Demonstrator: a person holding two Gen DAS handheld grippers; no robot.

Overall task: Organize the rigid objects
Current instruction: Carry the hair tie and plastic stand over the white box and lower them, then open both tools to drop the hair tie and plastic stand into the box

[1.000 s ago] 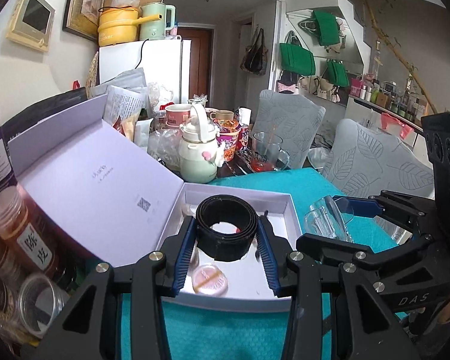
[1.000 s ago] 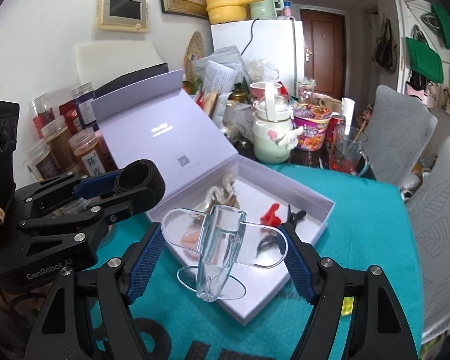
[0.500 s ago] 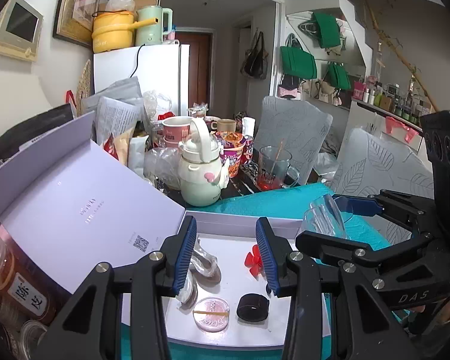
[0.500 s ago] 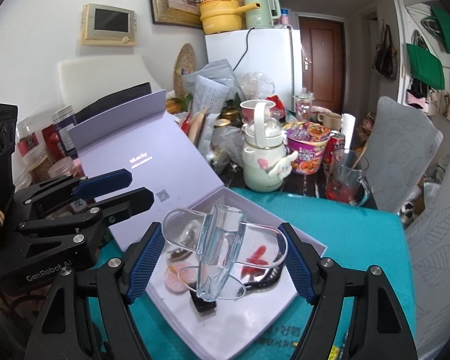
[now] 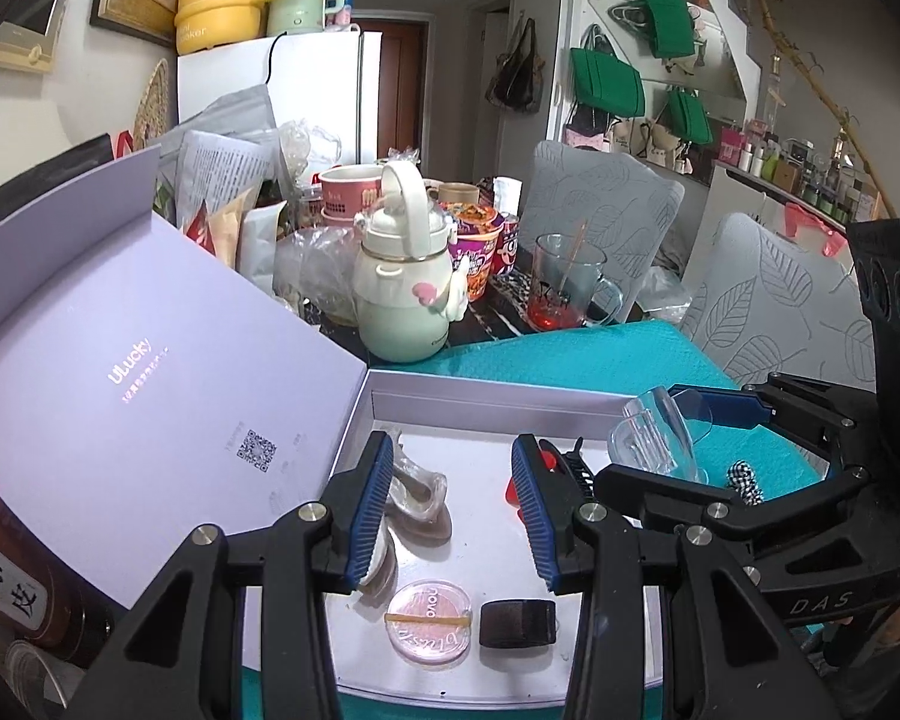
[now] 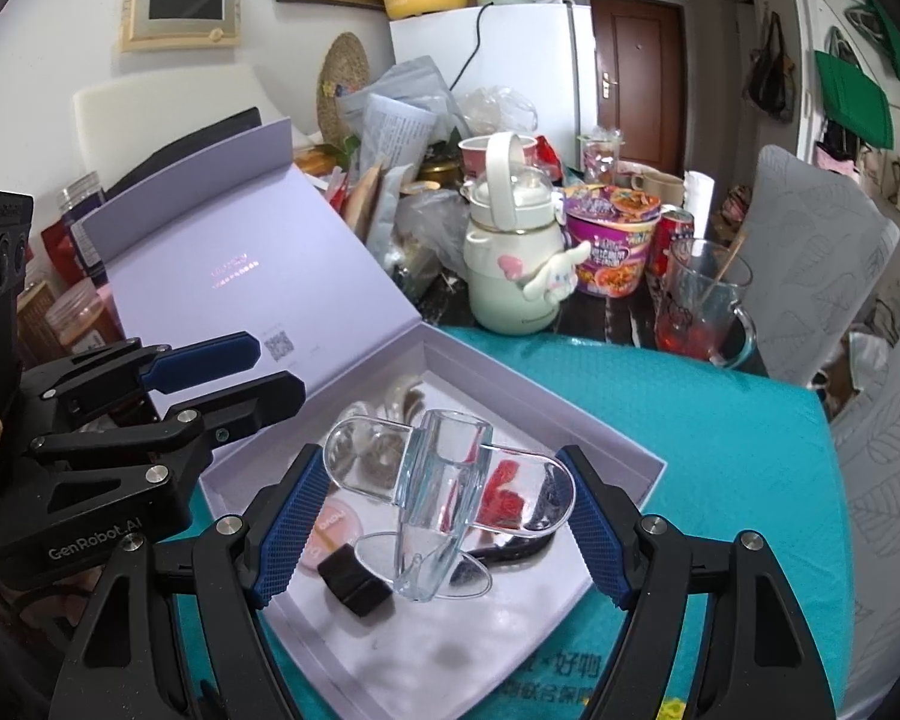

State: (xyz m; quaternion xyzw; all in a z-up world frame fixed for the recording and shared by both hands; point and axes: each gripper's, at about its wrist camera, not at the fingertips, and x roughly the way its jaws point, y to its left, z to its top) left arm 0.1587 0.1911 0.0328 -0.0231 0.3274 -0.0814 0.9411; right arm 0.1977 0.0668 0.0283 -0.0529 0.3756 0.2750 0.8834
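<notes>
An open white box [image 5: 486, 402] lies on the teal cloth, its lid [image 5: 120, 360] leaning back to the left. Inside it are a black roll [image 5: 517, 623], a round pink compact [image 5: 429, 615], clear hair clips [image 5: 417, 492], a red clip [image 5: 513, 489] and a black clip [image 5: 579, 471]. My left gripper [image 5: 451, 444] hovers open over the box with nothing between its blue pads. Over the box's right part, my right gripper [image 6: 441, 462] is shut on a clear plastic stand [image 6: 444, 480], pads pressing its two rounded wings. The stand [image 5: 654, 438] also shows in the left wrist view.
Behind the box stand a pale green bottle [image 5: 405, 288], a glass mug [image 5: 564, 291] with red liquid, a noodle cup [image 6: 612, 246] and packets. Jars [image 5: 12, 588] crowd the left edge. A checked item [image 5: 741, 480] lies on the cloth; grey chairs [image 5: 606, 210] stand behind.
The black roll that sat between my left jaws a second ago now lies in the box. Both grippers have moved forward and lower over the box; the right still holds the clear stand.
</notes>
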